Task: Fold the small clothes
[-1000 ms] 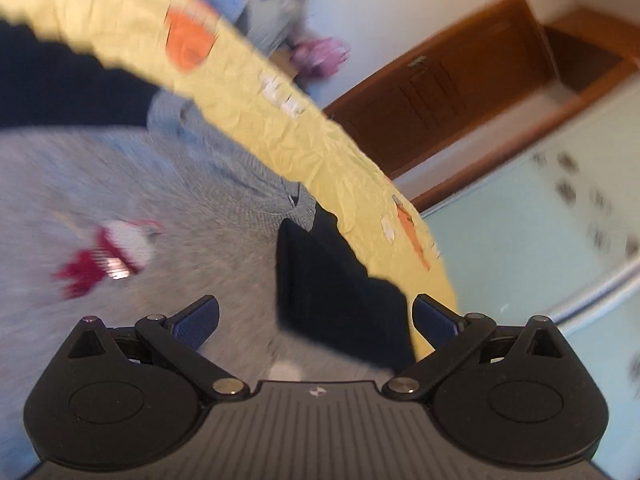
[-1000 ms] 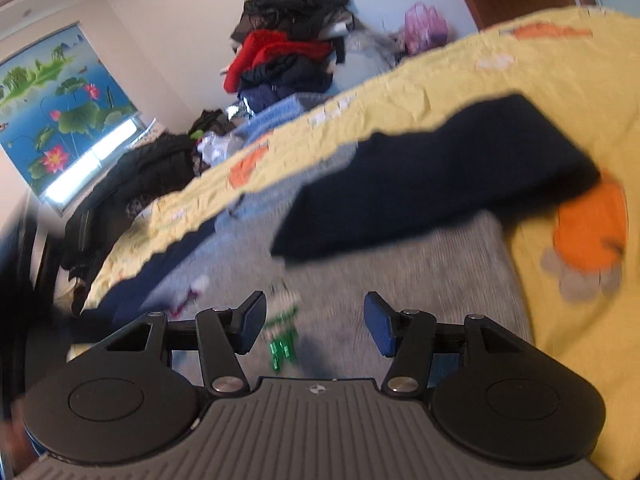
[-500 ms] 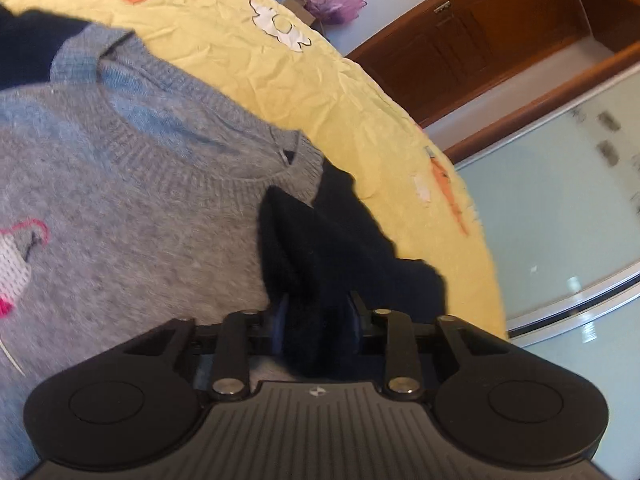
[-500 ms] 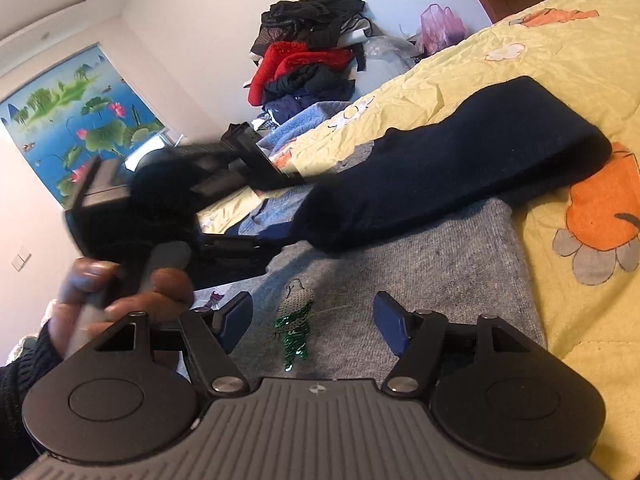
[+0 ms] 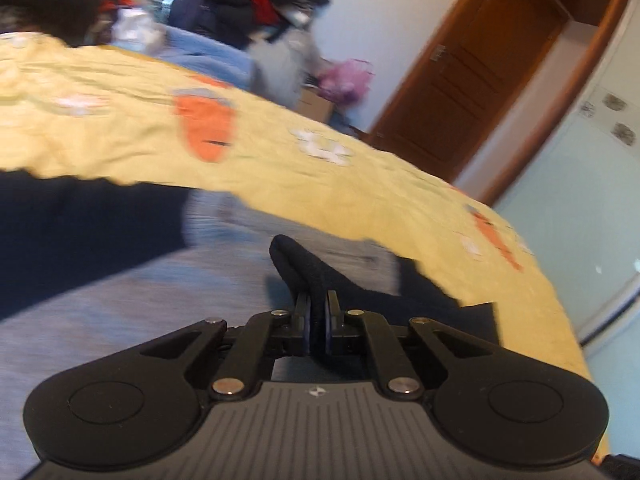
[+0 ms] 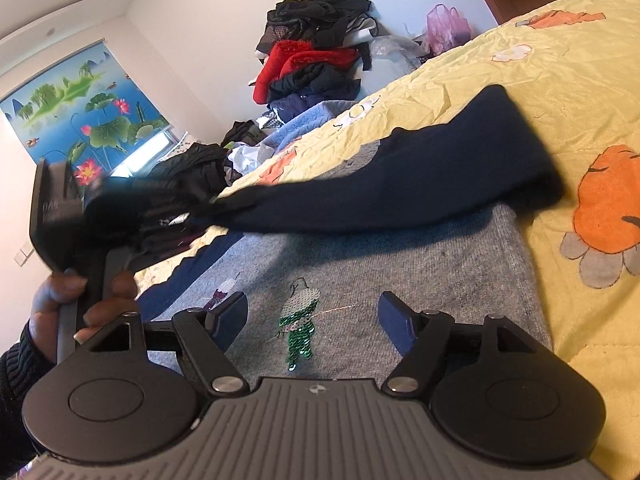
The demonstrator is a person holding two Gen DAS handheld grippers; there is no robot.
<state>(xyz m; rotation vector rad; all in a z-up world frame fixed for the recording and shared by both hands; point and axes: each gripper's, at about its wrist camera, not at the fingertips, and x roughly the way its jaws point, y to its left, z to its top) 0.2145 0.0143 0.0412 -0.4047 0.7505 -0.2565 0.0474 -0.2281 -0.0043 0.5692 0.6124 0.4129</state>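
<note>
**Left gripper clamps the navy sleeve; right gripper hangs open over the sweater**

A yellow quilt [image 6: 520,92] printed with orange and white shapes covers the bed and fills most of both views. Behind it, against the white wall, sits a heap of clothes [image 6: 316,60] in black, red and blue, with a pink bag [image 6: 446,24] beside it. A brown door [image 5: 472,92] shows in the left wrist view, and a blind [image 6: 80,116] painted with lotus flowers hangs at the far left of the right wrist view.

On the quilt lies a grey sweater [image 6: 400,280] with navy sleeves, spread flat, front up. One navy sleeve [image 6: 420,184] lies stretched across the chest from the right edge of the body toward the left, partly lifted, casting a shadow on the grey knit below.

The left gripper [image 5: 318,320] has its jaws closed tight on a fold of that sleeve, which sticks up between the pads. In the right wrist view the same tool appears blurred at the sleeve's left end, gripped by a hand [image 6: 80,300] in a dark cuff.

The right gripper [image 6: 312,316] hovers above the sweater's lower front, jaws wide apart and empty, having just been opening. Between its fingers [image 6: 394,320] lies a small green and white sequin figure [image 6: 300,328]; a second motif [image 6: 220,292] sits just left of it, partly hidden.
</note>
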